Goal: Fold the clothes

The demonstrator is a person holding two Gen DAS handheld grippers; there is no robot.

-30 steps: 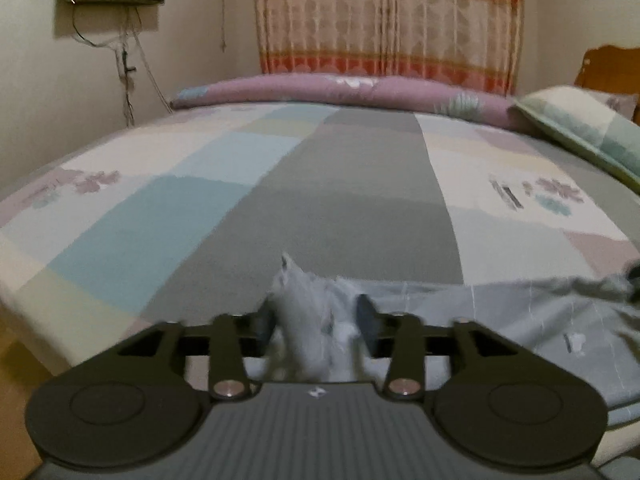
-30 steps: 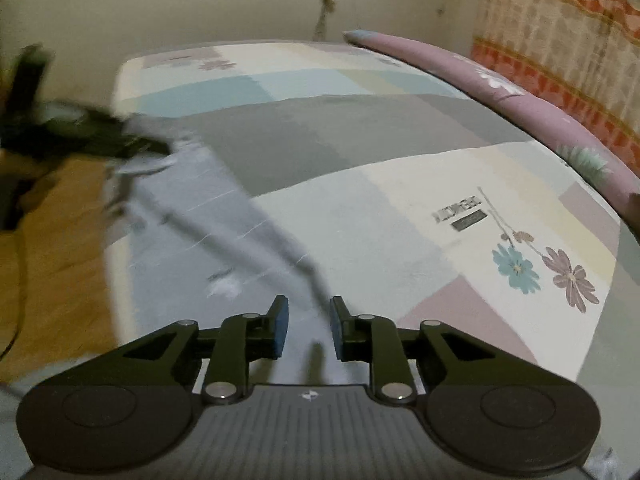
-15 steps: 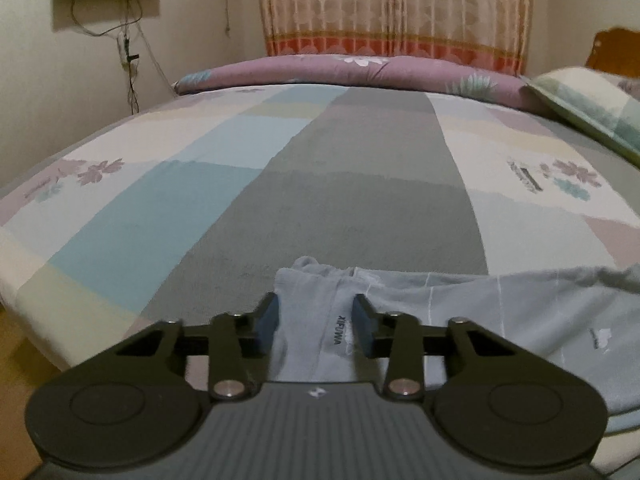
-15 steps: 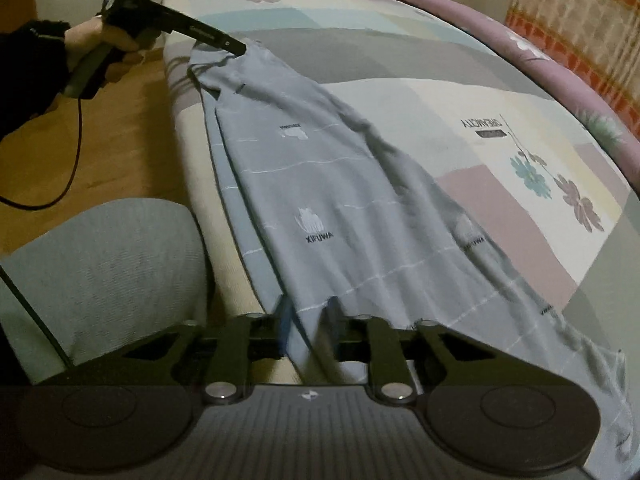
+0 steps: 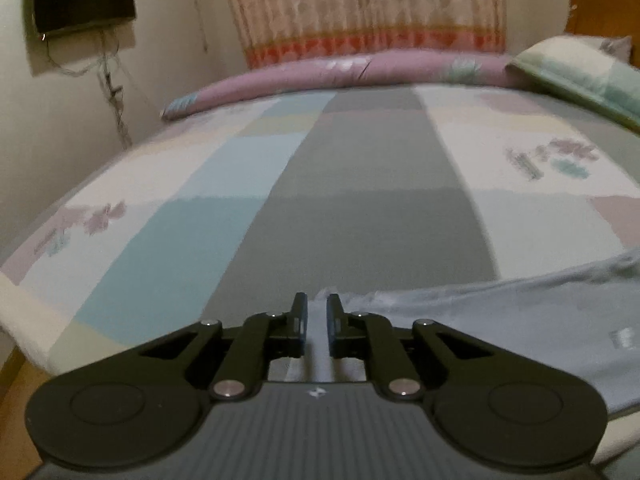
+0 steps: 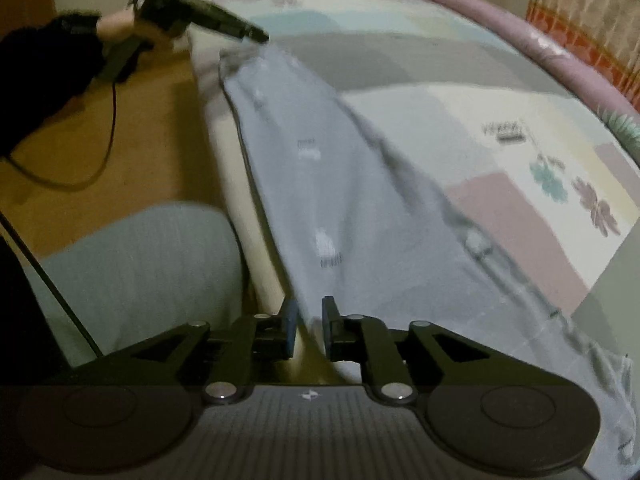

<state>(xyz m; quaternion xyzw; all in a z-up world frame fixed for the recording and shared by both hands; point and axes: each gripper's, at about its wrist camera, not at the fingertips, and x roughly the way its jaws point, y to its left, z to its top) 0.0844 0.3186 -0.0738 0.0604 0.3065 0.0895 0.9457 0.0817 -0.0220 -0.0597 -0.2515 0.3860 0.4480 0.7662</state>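
A patchwork bedsheet point(image 5: 248, 184) covers the bed, a pink bolster point(image 5: 320, 76) (flower-printed) before the patterned curtain point(image 5: 360, 4).

Grey-blue garment point(image 6: 340, 184) along bed point(image 6: 500, 92) edge, right gripper point(image 6: 310, 320) over its hem

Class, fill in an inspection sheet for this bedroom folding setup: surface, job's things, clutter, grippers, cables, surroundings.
Surface: patchwork bedsheet on the bed.
Job's things: grey-blue garment stretched along the bed's near edge.
Clutter: nothing seen.
Grippers: left hand-held gripper has just been closing, cloth between its nearly shut jaws; right hand-held gripper has just been opening, garment edge in the gap, grip unclear.
Cables: cord on the floor; wires down the wall.
Surroundings: curtain, pillow, rolled quilt.
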